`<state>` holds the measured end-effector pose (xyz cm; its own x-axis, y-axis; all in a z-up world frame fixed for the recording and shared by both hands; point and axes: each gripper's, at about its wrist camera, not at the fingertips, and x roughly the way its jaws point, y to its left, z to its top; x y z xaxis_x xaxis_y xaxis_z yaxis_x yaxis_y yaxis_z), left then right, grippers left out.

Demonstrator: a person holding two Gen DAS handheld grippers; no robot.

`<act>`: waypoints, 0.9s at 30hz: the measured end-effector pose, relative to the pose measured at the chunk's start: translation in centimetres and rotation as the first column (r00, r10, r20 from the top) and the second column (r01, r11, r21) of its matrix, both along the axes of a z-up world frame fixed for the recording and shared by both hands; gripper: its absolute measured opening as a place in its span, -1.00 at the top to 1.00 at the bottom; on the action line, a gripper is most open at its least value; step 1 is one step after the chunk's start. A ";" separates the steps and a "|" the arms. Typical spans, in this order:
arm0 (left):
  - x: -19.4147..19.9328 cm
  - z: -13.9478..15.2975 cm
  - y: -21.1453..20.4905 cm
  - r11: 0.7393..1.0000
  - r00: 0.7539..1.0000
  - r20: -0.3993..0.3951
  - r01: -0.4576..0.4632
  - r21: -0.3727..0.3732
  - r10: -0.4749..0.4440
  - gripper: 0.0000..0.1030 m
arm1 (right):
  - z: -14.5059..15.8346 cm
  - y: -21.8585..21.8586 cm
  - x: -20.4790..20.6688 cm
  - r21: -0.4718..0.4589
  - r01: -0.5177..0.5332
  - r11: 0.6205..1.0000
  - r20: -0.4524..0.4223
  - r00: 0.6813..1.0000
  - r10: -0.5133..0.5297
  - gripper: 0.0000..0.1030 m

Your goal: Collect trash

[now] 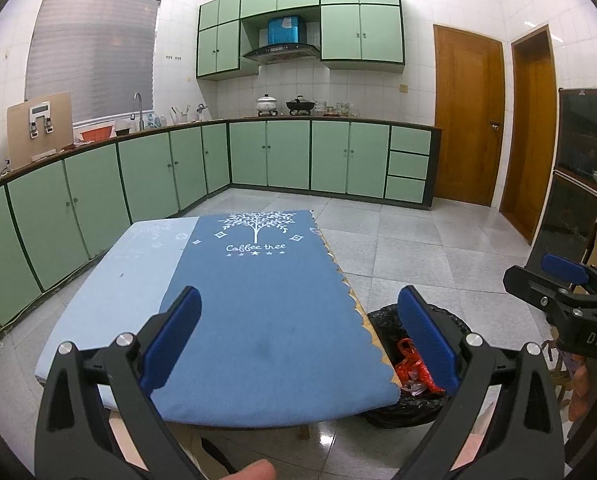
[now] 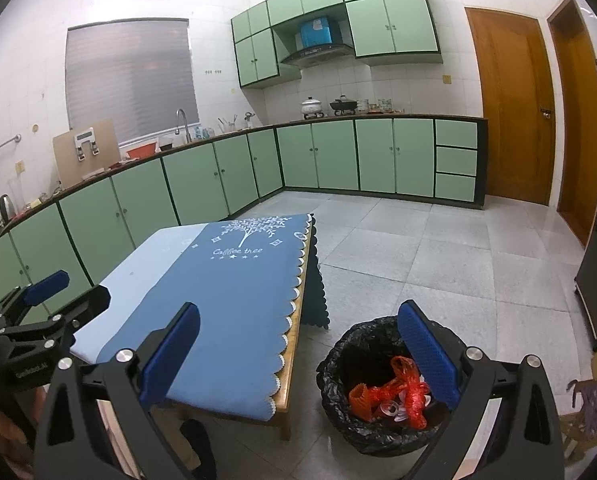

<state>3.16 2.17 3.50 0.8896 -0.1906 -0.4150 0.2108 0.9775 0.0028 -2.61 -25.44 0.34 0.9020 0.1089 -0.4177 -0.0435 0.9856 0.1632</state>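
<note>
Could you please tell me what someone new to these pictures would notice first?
Most striking is the low table's blue cloth with a white tree print, in the middle of the kitchen floor. On the floor beside it, right of it in both views, stands a black-lined trash bin holding red crinkled plastic wrappers. Both open claws, left and right, are empty.

From my left wrist view, the trash bin (image 1: 412, 360) is half hidden behind the table's (image 1: 372, 344) edge and my own blue pad (image 1: 426, 340), so I see only part of the red wrapper (image 1: 412, 364) inside. The right gripper (image 1: 564, 280) is cut off at the frame's edge. Countertop clutter near the faucet (image 1: 138, 110) is too small to identify. In the right wrist view, pale bits under the red netting (image 2: 402, 392) stay unclear.
</note>
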 end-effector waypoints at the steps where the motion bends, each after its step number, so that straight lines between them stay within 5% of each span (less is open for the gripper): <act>1: 0.2 0.0 -0.2 1.000 1.000 -0.001 0.000 0.000 0.000 -0.86 | 0.0 0.1 0.0 0.000 -0.001 1.000 0.000 1.000 0.001 -0.88; 27: -0.2 -0.4 0.3 1.000 1.000 0.016 -0.022 -0.008 0.023 -0.86 | 0.1 0.4 -0.1 -0.003 -0.008 1.000 0.031 0.999 0.008 -0.88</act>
<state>2.93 2.51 3.06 0.9001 -0.1737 -0.3996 0.1887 0.9820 -0.0019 -2.76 -25.02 0.44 0.9135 0.1153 -0.3900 -0.0566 0.9857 0.1590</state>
